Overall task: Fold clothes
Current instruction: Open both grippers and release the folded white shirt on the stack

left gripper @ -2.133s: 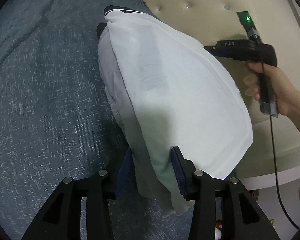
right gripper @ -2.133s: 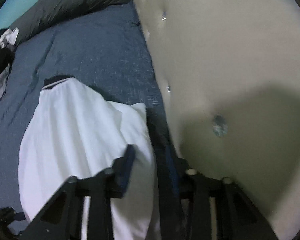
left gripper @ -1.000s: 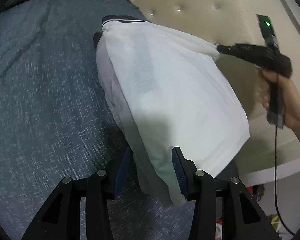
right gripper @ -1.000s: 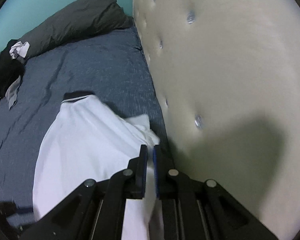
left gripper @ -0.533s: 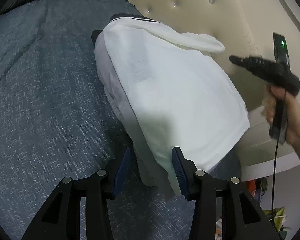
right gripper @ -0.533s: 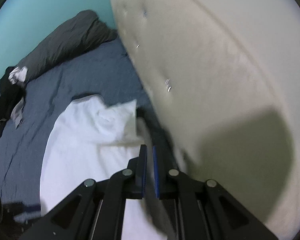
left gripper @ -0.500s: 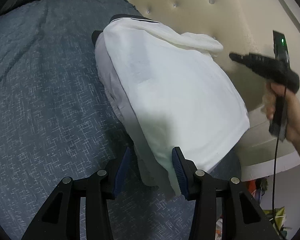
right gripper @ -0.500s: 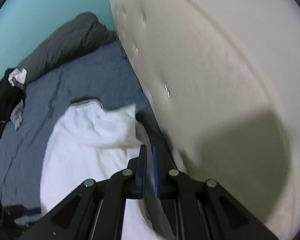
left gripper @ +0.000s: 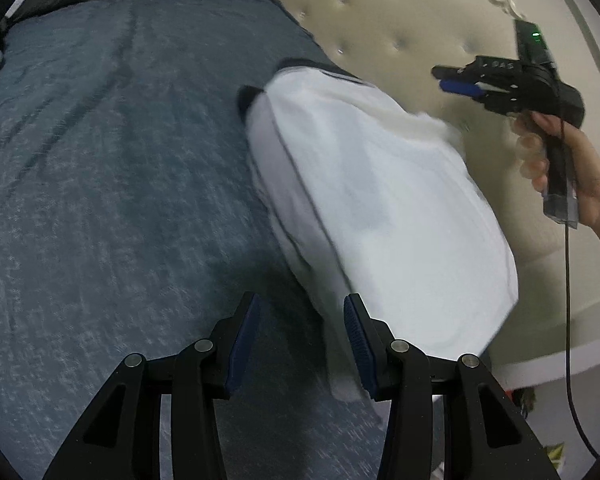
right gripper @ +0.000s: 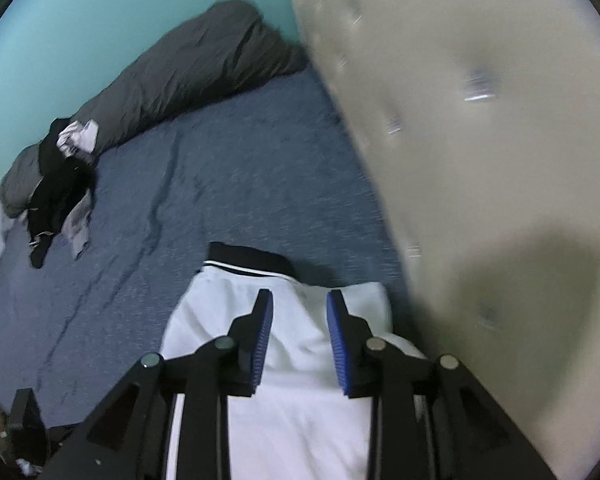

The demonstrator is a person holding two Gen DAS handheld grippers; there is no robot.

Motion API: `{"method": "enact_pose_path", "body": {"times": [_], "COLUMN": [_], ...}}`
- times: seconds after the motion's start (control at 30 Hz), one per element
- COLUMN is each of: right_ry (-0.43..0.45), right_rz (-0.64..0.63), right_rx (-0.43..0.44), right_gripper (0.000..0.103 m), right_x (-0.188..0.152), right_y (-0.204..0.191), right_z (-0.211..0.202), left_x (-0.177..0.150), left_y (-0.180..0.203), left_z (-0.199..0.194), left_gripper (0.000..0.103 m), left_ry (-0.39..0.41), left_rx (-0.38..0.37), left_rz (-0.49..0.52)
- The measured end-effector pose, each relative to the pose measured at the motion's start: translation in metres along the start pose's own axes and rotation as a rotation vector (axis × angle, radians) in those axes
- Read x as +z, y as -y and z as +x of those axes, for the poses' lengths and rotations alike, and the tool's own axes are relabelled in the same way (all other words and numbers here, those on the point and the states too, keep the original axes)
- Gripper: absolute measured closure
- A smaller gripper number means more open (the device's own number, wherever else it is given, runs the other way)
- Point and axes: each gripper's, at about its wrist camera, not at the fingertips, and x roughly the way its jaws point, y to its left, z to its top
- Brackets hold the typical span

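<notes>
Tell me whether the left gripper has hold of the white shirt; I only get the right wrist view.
Observer: No. The left gripper has its fingers open; the white shirt reaches only the finger on the picture's right, and bare bed shows in the gap.
Operator: Is the right gripper touching the shirt?
Observer: No. Its fingers have just been opening, nothing is between them, and the right gripper hangs above the shirt beside the headboard.
Operator: What holds it?
Observer: A hand around its handle; a cable hangs below.

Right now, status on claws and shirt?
Left claw open, off the cloth. Right claw just opened, empty. White shirt with dark collar lies part-folded on blue bedspread. Nothing in the way.
</notes>
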Motion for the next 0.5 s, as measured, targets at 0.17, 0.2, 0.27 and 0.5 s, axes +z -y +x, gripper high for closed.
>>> {"method": "enact_pose_path", "body": {"times": [0.17, 0.2, 0.27, 0.5], "right_ry": [-0.116, -0.146, -0.191, -0.258], "right_rz": [-0.080, -0.100, -0.137, -0.182], "right_rx": [-0.034, -0.046, -0.080, -0.087], "right_gripper": [0.076, 0.076, 0.076, 0.092], "right_x": [0.016, 0.015, 0.014, 0.006], "right_y": [-0.014, -0.016, -0.018, -0.018], "right_z": [0.042, 0.052, 0.066, 0.090], "left_x": [0.011, 0.012, 0.013, 0.015], "left_y": [-0.018, -0.021, -0.027, -0.045], "left_z": [-0.006, -0.007, -0.008, -0.008], "left_gripper": [0.055, 0.055, 0.055, 0.055], "left_ry": [0.024, 0.027, 0.030, 0.034], "left_rx": [0.016, 0.018, 0.020, 0.015], "left_rz": [-0.029, -0.036, -0.043, -0.074]}}
